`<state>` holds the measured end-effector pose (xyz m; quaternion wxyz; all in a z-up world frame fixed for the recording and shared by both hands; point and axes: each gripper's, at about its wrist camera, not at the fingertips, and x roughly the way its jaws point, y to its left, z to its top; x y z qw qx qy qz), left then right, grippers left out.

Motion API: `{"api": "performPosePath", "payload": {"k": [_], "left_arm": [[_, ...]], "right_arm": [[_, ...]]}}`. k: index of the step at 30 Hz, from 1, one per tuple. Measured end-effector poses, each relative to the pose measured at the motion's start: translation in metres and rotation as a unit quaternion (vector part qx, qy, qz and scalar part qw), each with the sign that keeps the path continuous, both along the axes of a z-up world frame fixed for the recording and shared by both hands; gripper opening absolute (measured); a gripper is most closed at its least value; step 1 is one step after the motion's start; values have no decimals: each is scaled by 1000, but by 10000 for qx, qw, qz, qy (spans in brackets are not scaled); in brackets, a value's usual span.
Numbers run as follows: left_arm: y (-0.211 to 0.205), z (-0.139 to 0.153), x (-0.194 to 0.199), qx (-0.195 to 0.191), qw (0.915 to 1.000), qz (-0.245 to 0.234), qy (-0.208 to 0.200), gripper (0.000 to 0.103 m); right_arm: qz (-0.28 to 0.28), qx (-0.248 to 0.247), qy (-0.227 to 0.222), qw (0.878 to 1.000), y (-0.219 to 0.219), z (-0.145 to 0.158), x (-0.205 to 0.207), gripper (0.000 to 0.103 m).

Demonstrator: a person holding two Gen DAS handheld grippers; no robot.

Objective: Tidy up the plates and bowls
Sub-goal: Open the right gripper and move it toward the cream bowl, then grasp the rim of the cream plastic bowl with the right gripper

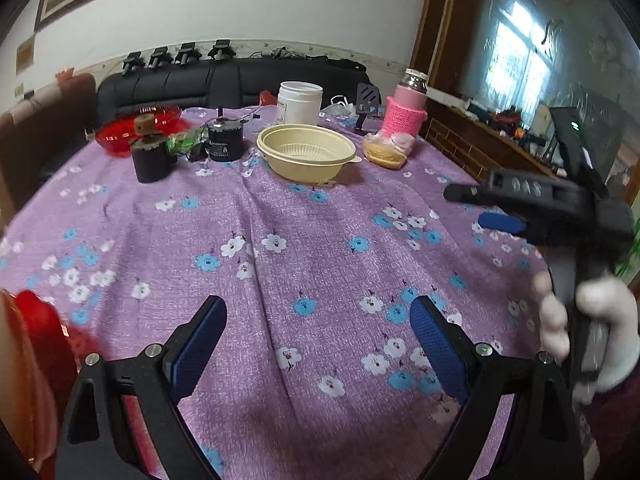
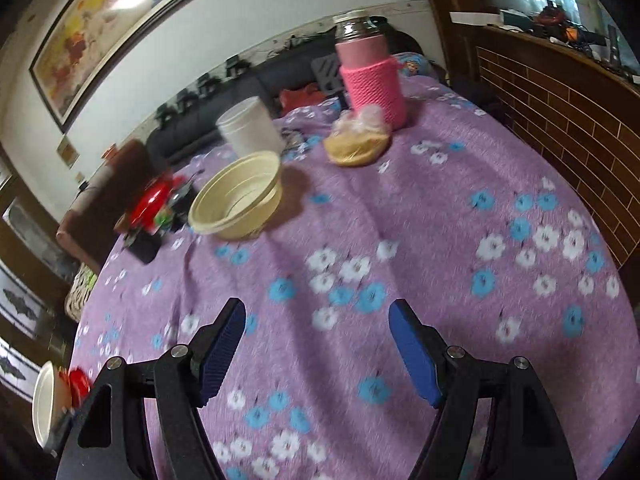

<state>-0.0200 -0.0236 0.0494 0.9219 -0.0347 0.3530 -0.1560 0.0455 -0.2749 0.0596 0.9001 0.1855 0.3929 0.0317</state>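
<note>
Left wrist: a red dish [image 1: 36, 332] is cut off at the left edge – the cream bowl [image 1: 306, 152] sits well ahead of the wide-open, empty left gripper [image 1: 318, 344]. Right wrist: blurred – the right gripper [image 2: 318, 350] gapes empty, bowl far ahead-left on the tablecloth [image 2: 400, 240].

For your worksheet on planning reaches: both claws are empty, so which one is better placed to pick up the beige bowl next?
Probably the left claw: the beige bowl lies almost straight ahead of its open fingers. From the right claw it sits off to the left.
</note>
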Motion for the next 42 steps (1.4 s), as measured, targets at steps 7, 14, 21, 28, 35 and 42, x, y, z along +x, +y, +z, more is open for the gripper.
{"api": "performPosePath", "payload": {"k": [7, 14, 21, 28, 35, 42], "left_arm": [[11, -8, 2, -283, 9994, -178, 132, 92], [12, -13, 8, -331, 9987, -212, 330, 92], [13, -16, 12, -319, 9985, -179, 411, 92], [16, -15, 13, -287, 9989, -79, 349, 92], [20, -8, 7, -299, 9995, -48, 134, 92], [32, 6, -6, -804, 9967, -111, -87, 92]], "right_arm": [[-180, 396, 227, 9988, 0, -1, 75, 78], [-286, 1155, 372, 9922, 9, -10, 144, 77], [34, 856, 775, 9933, 46, -33, 180, 41], [114, 1287, 948, 9871, 43, -45, 162, 20], [511, 1566, 1027, 9810, 25, -24, 89, 16], [804, 1709, 1274, 9737, -3, -18, -24, 16]]}}
